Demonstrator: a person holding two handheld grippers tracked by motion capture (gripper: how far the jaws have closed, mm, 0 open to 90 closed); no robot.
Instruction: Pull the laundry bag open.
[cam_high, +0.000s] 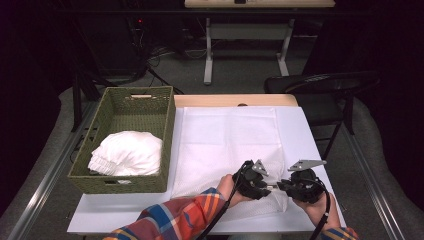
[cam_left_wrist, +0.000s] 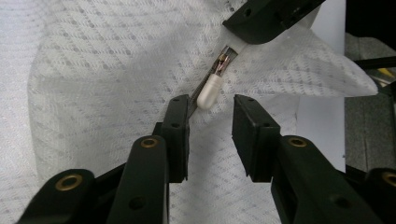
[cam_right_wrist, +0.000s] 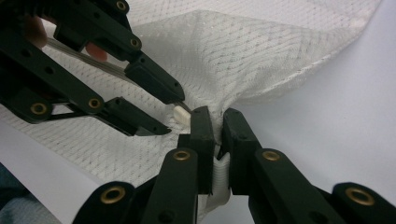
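Note:
A white mesh bag (cam_high: 225, 145) lies flat on the white table (cam_high: 305, 135). Its near right corner is lifted, with my right gripper (cam_right_wrist: 218, 122) shut on the bunched mesh and zipper tape (cam_right_wrist: 219, 175) there. A white zipper pull (cam_left_wrist: 208, 91) sticks out just beyond that grip. My left gripper (cam_left_wrist: 211, 121) faces it with its jaws apart: the pull's tip sits between the fingertips and the pads do not press on it. From above, the left gripper (cam_high: 270, 186) and right gripper (cam_high: 281, 186) meet tip to tip near the table's front right.
A green woven basket (cam_high: 165, 125) stands at the table's left and holds a bundled white cloth (cam_high: 127, 152). A dark folding chair (cam_high: 320, 85) stands beyond the far right corner. A plaid sleeve (cam_high: 175, 215) reaches in from the front edge.

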